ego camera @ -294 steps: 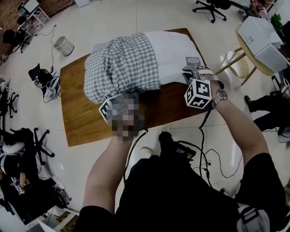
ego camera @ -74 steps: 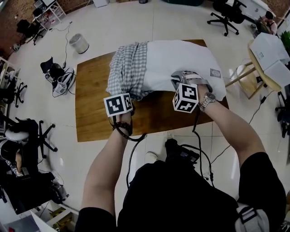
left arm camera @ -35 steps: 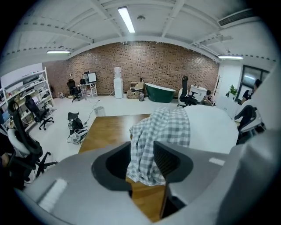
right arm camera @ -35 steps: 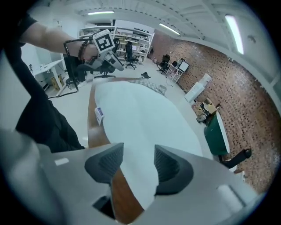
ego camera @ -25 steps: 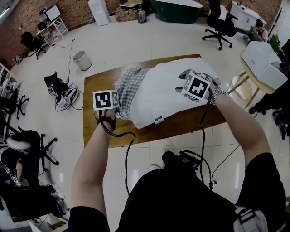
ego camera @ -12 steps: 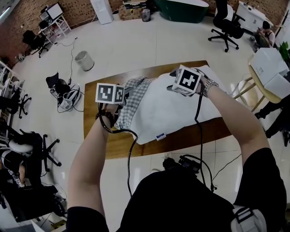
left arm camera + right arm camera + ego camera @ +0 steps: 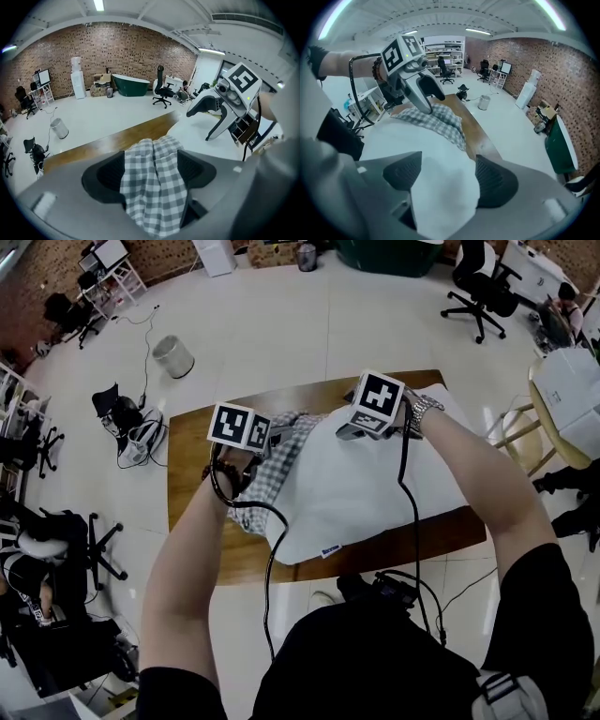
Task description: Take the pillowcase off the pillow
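Note:
A white pillow (image 7: 366, 488) lies on the wooden table (image 7: 192, 460), its near corner hanging over the front edge. The grey checked pillowcase (image 7: 267, 474) is bunched at the pillow's left end. My left gripper (image 7: 274, 440) is over that bunch. In the left gripper view a fold of pillowcase (image 7: 152, 187) hangs loosely between the wide jaws of the left gripper (image 7: 150, 174), which have just been opening. My right gripper (image 7: 349, 430) is at the pillow's far edge. The jaws of the right gripper (image 7: 449, 180) have just been opening too, with bare pillow (image 7: 440, 201) bulging between them.
A round bin (image 7: 172, 355) and bags (image 7: 127, 423) sit on the floor left of the table. Office chairs (image 7: 478, 287) stand at the back. A side table with white boxes (image 7: 572, 381) is at the right. Gripper cables trail over the table's near edge.
Both grippers have moved toward the table's far side and closer together. The pillow has slid nearer the front edge. Both pairs of jaws stand wider than before.

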The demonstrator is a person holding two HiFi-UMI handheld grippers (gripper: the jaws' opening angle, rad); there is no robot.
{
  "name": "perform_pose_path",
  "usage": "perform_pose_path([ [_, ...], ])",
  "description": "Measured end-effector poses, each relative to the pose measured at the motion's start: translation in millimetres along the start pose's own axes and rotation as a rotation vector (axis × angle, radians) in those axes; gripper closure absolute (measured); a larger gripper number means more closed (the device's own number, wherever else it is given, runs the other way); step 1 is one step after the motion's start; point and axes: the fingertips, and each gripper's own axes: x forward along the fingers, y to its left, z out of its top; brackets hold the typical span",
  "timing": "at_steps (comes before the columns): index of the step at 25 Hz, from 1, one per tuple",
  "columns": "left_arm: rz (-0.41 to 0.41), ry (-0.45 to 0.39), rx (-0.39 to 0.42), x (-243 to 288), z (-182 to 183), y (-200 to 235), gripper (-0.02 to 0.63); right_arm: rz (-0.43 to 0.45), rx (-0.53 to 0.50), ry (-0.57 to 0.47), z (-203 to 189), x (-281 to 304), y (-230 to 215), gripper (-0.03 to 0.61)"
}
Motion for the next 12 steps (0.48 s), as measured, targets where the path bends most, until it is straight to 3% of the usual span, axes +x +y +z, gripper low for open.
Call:
perform_pose_path([
  [4, -0.027, 0.047, -0.032, 29.1, -6.4, 16.0, 0.259, 0.061, 0.041, 0.042, -9.9, 30.9, -15.5, 0.158],
  [9, -0.052, 0.110, -0.084, 54.3, -12.9, 35.8, 0.266, 0.150, 0.133, 0.103, -22.6, 55.1, -24.7, 0.149],
  [11, -0.049, 0.143, -0.088, 61.7, -16.1, 43.7, 0.330, 0.181, 0.173, 0.125, -26.5, 60.9, -26.6, 0.169],
  [12, -0.035, 0.160, -0.081, 63.8, -18.4, 49.4, 0.377, 0.195, 0.192, 0.135, -27.6, 62.8, -26.4, 0.210],
])
